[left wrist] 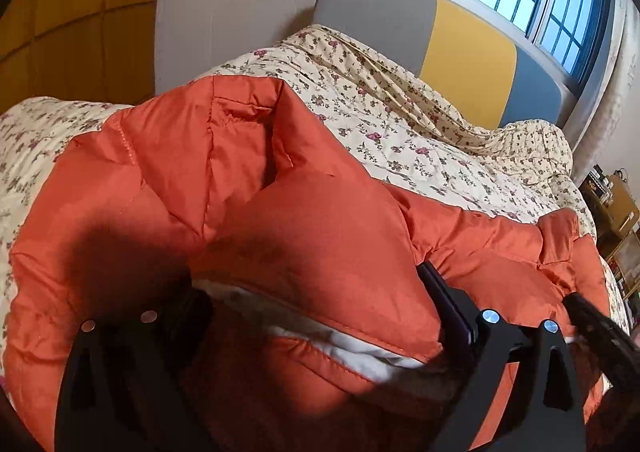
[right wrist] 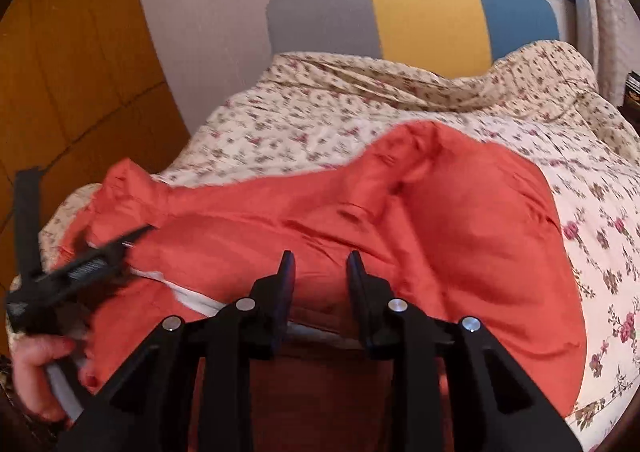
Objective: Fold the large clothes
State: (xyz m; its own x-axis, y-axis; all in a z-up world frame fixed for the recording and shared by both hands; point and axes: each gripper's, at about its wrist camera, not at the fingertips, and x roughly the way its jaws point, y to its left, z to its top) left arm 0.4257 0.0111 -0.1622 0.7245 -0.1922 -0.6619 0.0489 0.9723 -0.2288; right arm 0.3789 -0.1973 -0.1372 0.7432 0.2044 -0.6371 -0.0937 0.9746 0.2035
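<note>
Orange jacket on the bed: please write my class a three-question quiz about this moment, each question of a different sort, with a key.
1. True or false: the orange jacket lies on a floral quilt.
2. The middle panel of the headboard is: A yellow, B green, C red.
3. Whose jaws stand wider apart, the left tool or the right tool?
Key: 1 true; 2 A; 3 the left tool.
</note>
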